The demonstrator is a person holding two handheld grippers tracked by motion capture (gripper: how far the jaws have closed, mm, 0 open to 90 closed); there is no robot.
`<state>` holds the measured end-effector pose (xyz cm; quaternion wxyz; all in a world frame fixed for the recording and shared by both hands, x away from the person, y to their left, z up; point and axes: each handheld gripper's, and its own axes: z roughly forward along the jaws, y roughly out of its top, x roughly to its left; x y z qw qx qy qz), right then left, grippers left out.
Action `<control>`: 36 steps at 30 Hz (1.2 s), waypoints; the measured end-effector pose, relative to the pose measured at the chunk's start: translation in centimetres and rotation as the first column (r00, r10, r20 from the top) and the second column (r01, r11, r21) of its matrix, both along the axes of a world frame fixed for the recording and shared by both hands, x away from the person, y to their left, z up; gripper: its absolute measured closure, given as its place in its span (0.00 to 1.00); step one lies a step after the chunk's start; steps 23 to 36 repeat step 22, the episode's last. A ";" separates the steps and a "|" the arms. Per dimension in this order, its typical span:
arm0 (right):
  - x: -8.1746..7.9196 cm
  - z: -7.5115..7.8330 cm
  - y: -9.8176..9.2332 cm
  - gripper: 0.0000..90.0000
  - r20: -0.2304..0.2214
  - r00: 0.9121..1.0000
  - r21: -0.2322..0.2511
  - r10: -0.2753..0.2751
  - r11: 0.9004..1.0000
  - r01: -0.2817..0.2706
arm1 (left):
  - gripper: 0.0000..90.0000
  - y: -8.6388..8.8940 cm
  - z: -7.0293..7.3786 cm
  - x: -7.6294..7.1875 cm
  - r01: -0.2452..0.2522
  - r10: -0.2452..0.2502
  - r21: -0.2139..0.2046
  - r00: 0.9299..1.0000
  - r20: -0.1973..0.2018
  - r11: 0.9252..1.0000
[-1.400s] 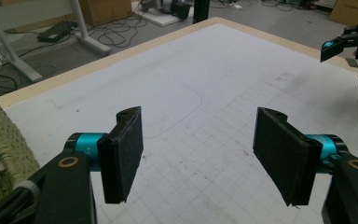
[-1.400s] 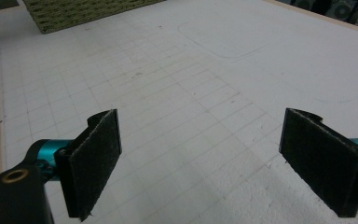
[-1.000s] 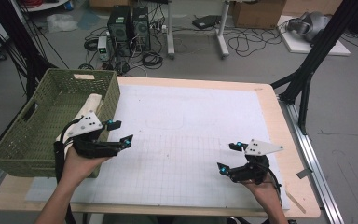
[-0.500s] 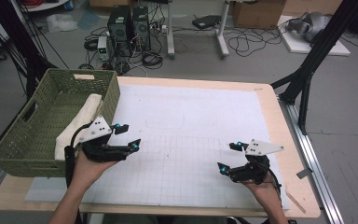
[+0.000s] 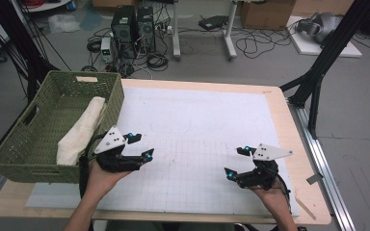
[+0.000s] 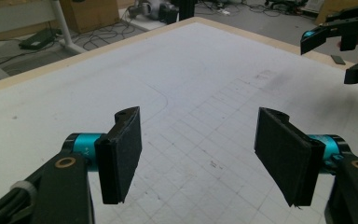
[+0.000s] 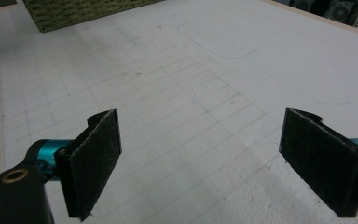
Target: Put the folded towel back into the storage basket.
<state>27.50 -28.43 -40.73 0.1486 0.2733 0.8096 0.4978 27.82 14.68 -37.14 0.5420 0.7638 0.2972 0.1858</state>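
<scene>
Left gripper (image 5: 140,146) spread, empty, over white mat (image 5: 197,125) near table's left edge, just beside green basket (image 5: 38,159). Cream cloth (image 5: 82,130) lies in basket against right wall. Right gripper (image 5: 236,162) spread, empty, near front right corner.

We note the folded cloth (image 5: 81,131) in the green basket (image 5: 53,103): its near end sinks behind the basket's front wall, toward 7 o'clock. Our forearms are cut off at 6 o'clock. In the right gripper view the basket (image 7: 81,10) is cropped at 12 o'clock.
</scene>
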 end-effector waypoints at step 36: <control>0.0 -0.2 0.1 0.13 -0.005 1.000 -0.007 0.006 1.000 -0.006 | 0.36 -1.0 -2.5 -0.2 0.003 -0.003 0.021 1.000 -0.015 1.000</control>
